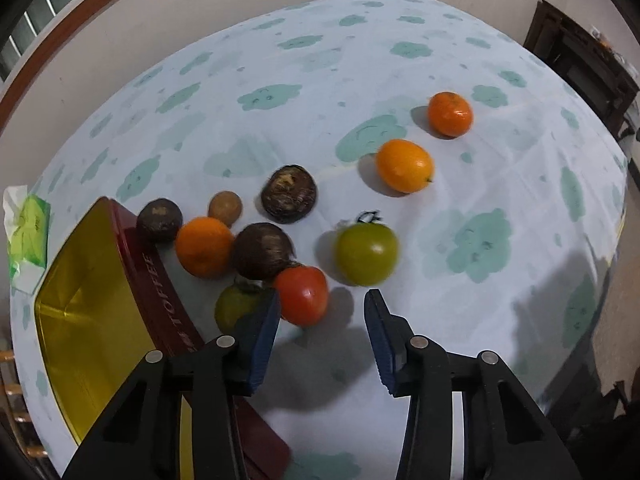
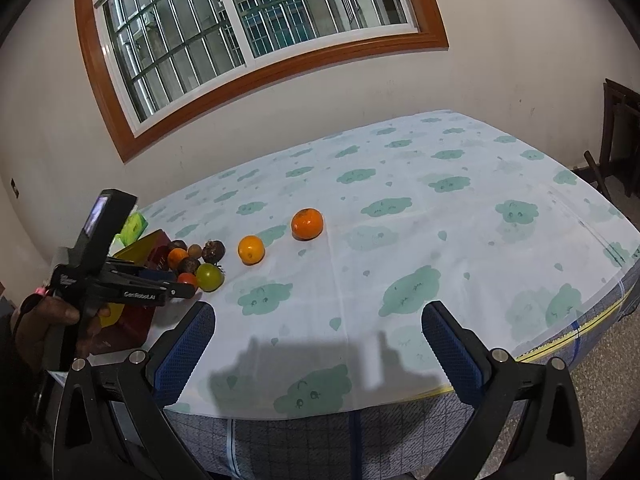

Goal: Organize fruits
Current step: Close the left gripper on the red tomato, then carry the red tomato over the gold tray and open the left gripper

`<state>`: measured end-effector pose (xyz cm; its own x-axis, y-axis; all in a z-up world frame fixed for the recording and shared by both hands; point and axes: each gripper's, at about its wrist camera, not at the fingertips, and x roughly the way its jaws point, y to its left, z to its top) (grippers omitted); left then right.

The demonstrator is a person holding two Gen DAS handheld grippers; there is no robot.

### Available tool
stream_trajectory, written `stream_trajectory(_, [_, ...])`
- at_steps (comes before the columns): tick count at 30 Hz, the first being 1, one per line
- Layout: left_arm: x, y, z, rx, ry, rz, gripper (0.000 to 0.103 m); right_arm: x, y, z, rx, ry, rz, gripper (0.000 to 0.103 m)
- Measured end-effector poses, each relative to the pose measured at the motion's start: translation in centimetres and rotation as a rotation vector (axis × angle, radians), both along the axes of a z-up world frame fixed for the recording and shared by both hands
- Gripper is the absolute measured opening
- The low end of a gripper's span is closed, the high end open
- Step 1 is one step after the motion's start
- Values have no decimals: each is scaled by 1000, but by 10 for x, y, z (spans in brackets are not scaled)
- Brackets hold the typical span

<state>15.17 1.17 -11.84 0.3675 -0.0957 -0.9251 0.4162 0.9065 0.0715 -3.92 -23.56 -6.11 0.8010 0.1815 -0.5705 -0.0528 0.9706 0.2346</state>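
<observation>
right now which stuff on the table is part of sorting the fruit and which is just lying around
Part of the job:
- red tomato
- green tomato
- three oranges, e.g.
- dark brown fruits, e.g.
- toffee tin
- left tool

Just lying about:
- green tissue pack
- window

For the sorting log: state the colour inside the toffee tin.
Shiny golden yellow inside the tin, with a dark red outer wall; clearest in the left wrist view.

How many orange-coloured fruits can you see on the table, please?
3: one in the cluster beside the tin, a second alone mid-table, the third farthest out. None seems hidden, though the tin's far side is unseen.
</observation>
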Motion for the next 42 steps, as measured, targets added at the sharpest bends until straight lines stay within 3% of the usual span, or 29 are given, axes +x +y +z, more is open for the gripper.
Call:
stream_trajectory(6, [17,2,-2,1,33,-51,45,4,2,-3,-4,21,4,103])
stream_trajectory(12, [7,-1,-7,35,5,-72,42,5,6,-5,-15,29,7,103])
stream_trajectory(14, [1,3,-6,42,-30,-42,28,6,7,-6,-17,35,8,103])
stream_trajectory(19, [-23,29,13,-161,-60,82,28,8,9,-5,-30,38,5,103])
stream_trajectory(26, [-57,52,33,-284,-131,151,28,9,20,-7,-46,63,25,103])
stream_trajectory(34, [-75,98,57,-331,-225,259,28,6,33,-5,-83,60,48,103])
stream_trajectory(42, [-75,153,55,-258,-252,389,28,7,45,-8,-108,69,78,103])
